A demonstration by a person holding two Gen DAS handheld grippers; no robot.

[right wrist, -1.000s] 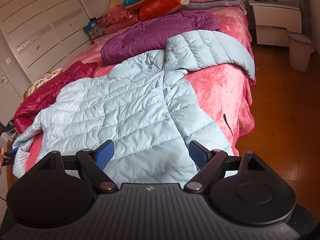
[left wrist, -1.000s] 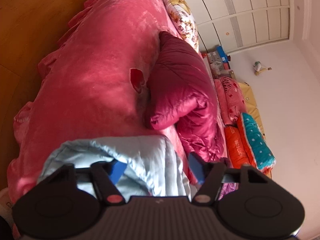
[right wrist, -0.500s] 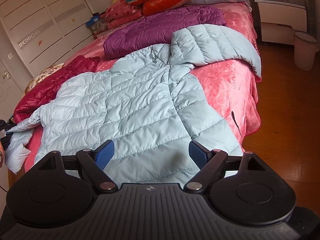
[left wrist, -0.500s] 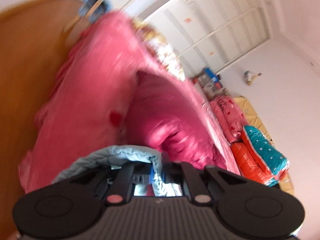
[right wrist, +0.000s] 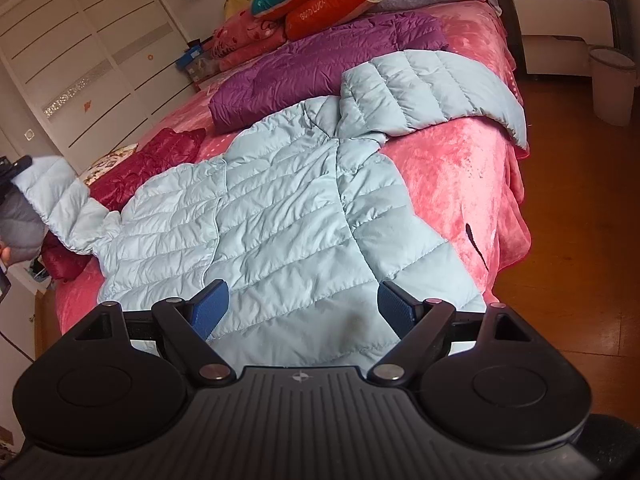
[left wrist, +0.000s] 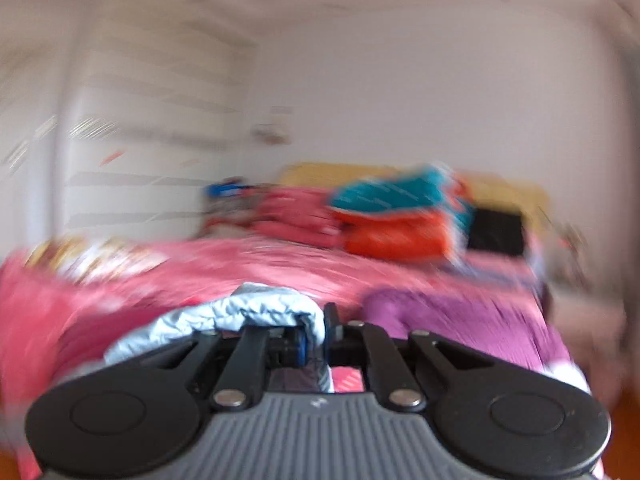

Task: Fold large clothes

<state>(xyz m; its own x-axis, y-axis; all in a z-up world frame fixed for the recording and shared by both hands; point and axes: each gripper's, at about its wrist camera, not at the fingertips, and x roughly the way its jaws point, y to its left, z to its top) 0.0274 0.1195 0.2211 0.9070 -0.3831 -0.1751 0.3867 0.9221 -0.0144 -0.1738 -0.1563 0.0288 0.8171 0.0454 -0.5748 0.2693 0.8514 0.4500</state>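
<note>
- Left gripper [left wrist: 316, 334] is clamped tight on the cuff end of the pale blue puffer jacket [right wrist: 280, 216], a bunched fold of quilted fabric pinched between its blue pads.
- Seen from the right wrist camera, that sleeve [right wrist: 56, 196] is lifted clear of the bed at the far left edge, stretched up from the jacket's body.
- Left wrist view is heavily blurred; only the bed, a pile of bedding and a white wall can be made out beyond the fabric.
- Right gripper [right wrist: 304, 312] hangs over the jacket's hem with its jaws wide apart, nothing between the pads.
- Jacket itself lies spread flat across the pink bedspread [right wrist: 460, 176], hem toward the right gripper, collar further up the bed.
- Other sleeve [right wrist: 432, 88] is bent out to the right, its end drooping over the bed's edge.
- Purple quilted garment [right wrist: 320, 72] lies just beyond the jacket, touching its shoulder area.
- Dark red puffer garment [right wrist: 156, 160] sits on the left side, partly under the blue jacket.
- Orange and teal folded quilts [right wrist: 320, 4] are stacked at the head of the bed.
- White bin [right wrist: 612, 84] stands on the wooden floor beside a white nightstand [right wrist: 560, 28].
</note>
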